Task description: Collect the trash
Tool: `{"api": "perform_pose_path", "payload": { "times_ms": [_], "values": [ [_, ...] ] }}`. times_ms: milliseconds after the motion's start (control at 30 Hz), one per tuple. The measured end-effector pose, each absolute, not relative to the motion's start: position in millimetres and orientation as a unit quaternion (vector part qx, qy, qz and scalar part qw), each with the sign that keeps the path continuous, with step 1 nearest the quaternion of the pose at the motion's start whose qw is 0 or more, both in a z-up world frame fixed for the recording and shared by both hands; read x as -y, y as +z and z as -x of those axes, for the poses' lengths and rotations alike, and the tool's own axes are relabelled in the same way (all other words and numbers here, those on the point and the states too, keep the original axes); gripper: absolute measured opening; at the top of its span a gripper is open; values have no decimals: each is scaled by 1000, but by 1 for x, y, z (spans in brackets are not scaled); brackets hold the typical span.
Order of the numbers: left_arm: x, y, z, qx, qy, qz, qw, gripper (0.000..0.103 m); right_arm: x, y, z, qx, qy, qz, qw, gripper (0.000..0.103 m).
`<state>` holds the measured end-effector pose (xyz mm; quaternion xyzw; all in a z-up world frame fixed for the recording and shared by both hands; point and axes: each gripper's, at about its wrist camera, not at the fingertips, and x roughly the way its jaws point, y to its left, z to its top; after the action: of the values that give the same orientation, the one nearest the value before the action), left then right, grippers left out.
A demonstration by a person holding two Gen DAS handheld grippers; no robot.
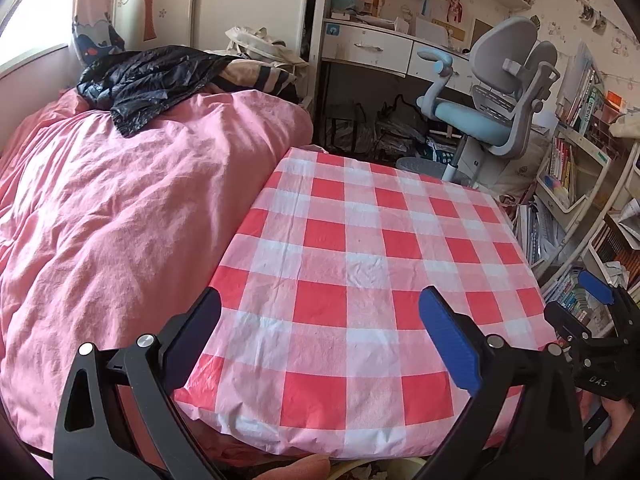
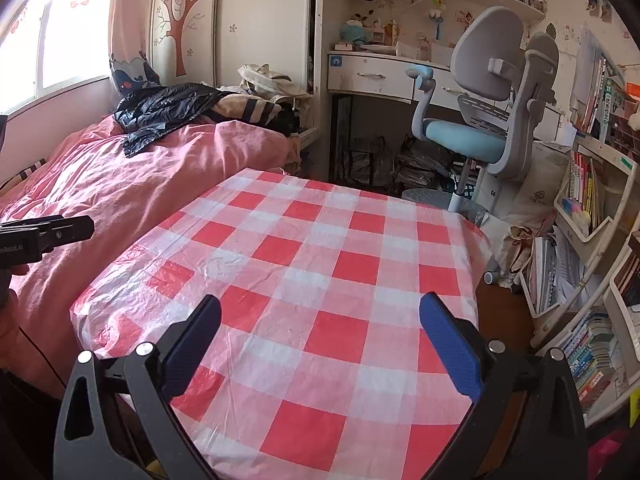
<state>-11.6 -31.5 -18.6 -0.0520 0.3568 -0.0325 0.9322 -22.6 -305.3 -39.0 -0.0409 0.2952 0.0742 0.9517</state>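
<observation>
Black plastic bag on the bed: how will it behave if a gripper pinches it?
The black plastic bag lies crumpled and draped over the pink duvet, so it is probably floppy and will trail, not lift as one piece. Its glossy film looks thin and light, likely slippery between pads. It looks nearly flat, so probably mostly empty. Both grippers, left and right, are open.

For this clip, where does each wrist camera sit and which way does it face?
Left wrist: on the left gripper, over the near left of the checked table, facing the desk; the pink bed fills its left, the right gripper and a hand show at right.
Right wrist: on the right gripper, further right, facing likewise; part of the left gripper shows at left.
Shared: table, bed, black bag, chair, bookshelf. No trash visible on the table.
</observation>
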Motion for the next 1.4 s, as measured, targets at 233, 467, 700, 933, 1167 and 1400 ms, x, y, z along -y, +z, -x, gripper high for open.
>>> {"api": "perform_pose_path", "payload": {
  "times_ms": [233,467,700,933,1167,1400],
  "values": [
    [33,-17,13,-354,-32,47,934,96,305,-40,23,-295,75,45,951,95],
    [37,-15,12,-353,-36,40,934,96,305,-40,23,-295,75,45,951,95],
    [38,-15,13,-353,-35,39,934,96,305,-40,23,-294,75,45,952,95],
    [39,-15,13,-353,-36,37,934,96,303,-40,23,-294,77,47,951,95],
    [39,-16,13,-352,-36,35,935,96,303,-39,23,-292,77,46,952,95],
    [40,-16,13,-352,-36,35,935,96,303,-39,23,-292,77,46,952,95]
  ]
}}
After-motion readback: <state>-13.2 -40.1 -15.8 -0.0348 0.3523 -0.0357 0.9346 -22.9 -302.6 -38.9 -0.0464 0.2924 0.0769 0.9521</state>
